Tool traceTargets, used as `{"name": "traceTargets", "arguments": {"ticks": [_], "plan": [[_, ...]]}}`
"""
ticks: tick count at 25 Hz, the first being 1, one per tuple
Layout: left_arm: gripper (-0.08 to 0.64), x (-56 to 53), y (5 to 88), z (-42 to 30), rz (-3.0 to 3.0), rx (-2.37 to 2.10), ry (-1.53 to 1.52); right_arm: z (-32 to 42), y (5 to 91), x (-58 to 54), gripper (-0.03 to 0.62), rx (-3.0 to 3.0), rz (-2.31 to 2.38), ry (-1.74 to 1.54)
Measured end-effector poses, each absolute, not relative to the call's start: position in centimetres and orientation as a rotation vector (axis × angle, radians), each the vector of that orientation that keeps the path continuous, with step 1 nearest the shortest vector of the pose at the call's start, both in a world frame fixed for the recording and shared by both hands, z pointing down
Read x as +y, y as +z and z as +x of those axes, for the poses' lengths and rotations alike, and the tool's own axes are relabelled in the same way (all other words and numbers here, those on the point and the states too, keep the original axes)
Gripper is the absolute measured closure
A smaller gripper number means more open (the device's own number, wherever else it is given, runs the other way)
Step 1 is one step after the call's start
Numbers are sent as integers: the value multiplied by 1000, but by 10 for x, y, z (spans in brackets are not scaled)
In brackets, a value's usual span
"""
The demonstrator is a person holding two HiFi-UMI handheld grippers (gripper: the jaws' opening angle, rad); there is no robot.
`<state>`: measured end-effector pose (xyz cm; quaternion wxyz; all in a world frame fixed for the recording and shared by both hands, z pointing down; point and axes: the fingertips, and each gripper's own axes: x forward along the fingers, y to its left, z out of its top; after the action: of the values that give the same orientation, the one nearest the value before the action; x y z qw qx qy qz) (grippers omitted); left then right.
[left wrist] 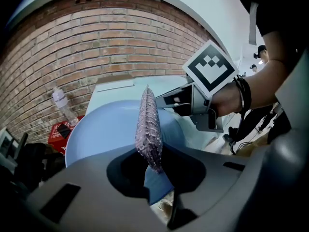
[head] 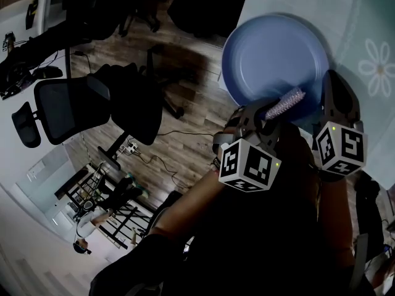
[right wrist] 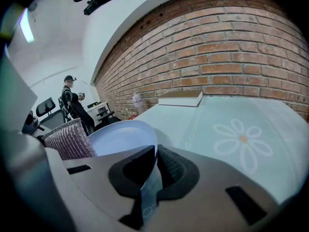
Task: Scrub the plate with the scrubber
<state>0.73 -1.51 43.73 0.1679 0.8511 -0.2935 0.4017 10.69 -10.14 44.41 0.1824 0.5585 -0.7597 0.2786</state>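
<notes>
A light blue plate (head: pixel 274 59) is held up off the pale table (head: pixel 345 17), tilted. My right gripper (head: pixel 326 113) is shut on the plate's near right rim (right wrist: pixel 152 151). My left gripper (head: pixel 266 113) is shut on a silvery mesh scrubber (head: pixel 285 103), which lies against the plate's near edge. In the left gripper view the scrubber (left wrist: pixel 148 127) stands on edge between the jaws, over the plate (left wrist: pixel 104 129), with the right gripper (left wrist: pixel 193 100) beyond. In the right gripper view the scrubber (right wrist: pixel 70 139) shows at the left beside the plate (right wrist: pixel 120 134).
The table bears a flower print (head: pixel 378 66) and a flat box (right wrist: pixel 181 98) near the brick wall. A water bottle (left wrist: pixel 62 104) stands by the wall. Black office chairs (head: pixel 68 106) and cables lie on the wooden floor at left. A person (right wrist: pixel 72 103) stands far off.
</notes>
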Motion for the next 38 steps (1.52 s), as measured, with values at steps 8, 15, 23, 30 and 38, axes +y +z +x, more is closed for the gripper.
{"name": "traceTargets", "arguments": {"ticks": [8,15,23,30,38], "plan": [[482,-33,440,32,2452,-867,1145,110,444,-97,548,-2149,1574,788],[482,-65,435,33,2488,-933,1176,110,440,-97,548,-2153,1582,788],[482,-117,432,20,2511,-1049,1207,111,438,-99,548,-2155,1578,784],[482,-134,432,-13,2452,-1150,1218,111,438,-99,548,-2155,1576,786],[482,-111,432,-51,2378,-1190,1254,112,438,-100,548,-2160,1571,787]]}}
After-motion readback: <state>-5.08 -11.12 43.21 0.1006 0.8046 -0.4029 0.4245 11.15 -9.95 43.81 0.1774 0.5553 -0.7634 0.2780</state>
